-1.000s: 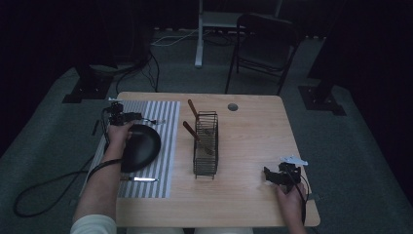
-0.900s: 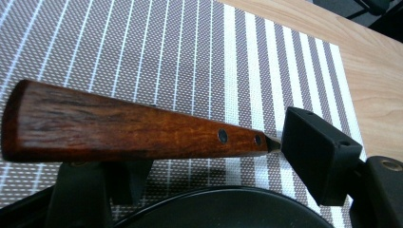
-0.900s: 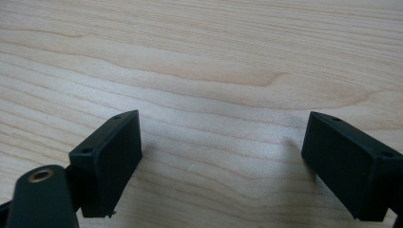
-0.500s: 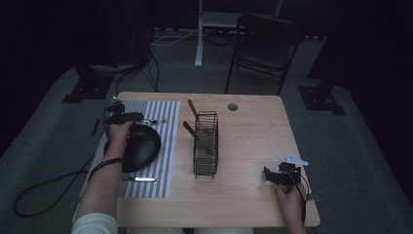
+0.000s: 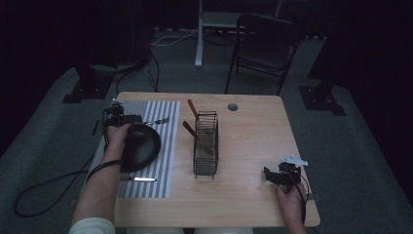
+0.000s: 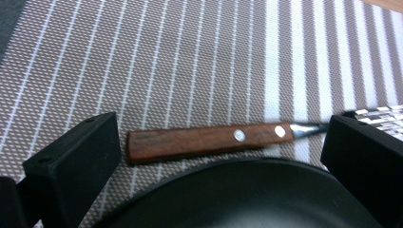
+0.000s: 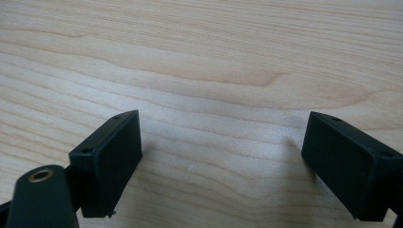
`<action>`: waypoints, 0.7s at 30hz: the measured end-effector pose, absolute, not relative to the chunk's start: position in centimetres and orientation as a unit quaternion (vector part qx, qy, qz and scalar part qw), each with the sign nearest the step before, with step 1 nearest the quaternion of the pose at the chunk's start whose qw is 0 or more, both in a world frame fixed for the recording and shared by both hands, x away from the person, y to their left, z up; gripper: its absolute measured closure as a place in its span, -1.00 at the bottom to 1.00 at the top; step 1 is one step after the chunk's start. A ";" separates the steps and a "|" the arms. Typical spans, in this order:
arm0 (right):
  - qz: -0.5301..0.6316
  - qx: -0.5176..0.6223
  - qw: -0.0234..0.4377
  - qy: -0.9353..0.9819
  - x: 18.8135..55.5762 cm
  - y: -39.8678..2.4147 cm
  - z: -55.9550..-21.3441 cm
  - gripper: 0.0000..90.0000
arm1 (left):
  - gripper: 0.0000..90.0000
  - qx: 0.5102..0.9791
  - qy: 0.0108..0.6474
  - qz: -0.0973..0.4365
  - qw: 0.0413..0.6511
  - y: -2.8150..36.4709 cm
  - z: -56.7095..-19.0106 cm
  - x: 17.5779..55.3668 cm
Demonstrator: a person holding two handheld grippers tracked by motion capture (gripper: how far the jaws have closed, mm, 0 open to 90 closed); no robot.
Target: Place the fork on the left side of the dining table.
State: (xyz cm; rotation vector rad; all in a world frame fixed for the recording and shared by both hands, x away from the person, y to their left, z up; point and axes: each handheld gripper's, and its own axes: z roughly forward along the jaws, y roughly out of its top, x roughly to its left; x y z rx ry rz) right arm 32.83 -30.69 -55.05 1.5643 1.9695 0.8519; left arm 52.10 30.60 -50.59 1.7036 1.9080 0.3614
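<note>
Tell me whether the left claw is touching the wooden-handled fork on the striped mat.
Apart. In the left gripper view, the left claw stands wide open, and the fork lies flat on the striped mat, with mat visible between its handle end and the jaw.

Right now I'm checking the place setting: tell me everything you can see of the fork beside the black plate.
The fork lies flat on the striped placemat, along the black plate's far rim. Its brown wooden handle carries two metal rivets; a metal neck leads to shiny tines. It sits between the open left gripper's jaws, untouched by them.
</note>
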 end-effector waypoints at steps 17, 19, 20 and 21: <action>0.311 0.572 0.241 0.720 32.8 -30.7 -55.0 -0.71 | -1.00 0.661 0.672 0.167 0.289 30.3 -49.5 48.1; 0.311 0.572 0.240 0.720 32.8 -30.7 -55.0 -0.71 | -1.00 0.663 0.667 0.169 0.294 30.1 -49.3 47.7; 0.311 0.572 0.240 0.720 32.8 -30.7 -55.0 -0.71 | -1.00 0.665 0.665 0.169 0.294 30.0 -49.2 47.5; 0.311 0.572 0.240 0.720 32.8 -30.7 -55.0 -0.71 | -1.00 0.666 0.662 0.170 0.298 30.0 -49.1 47.3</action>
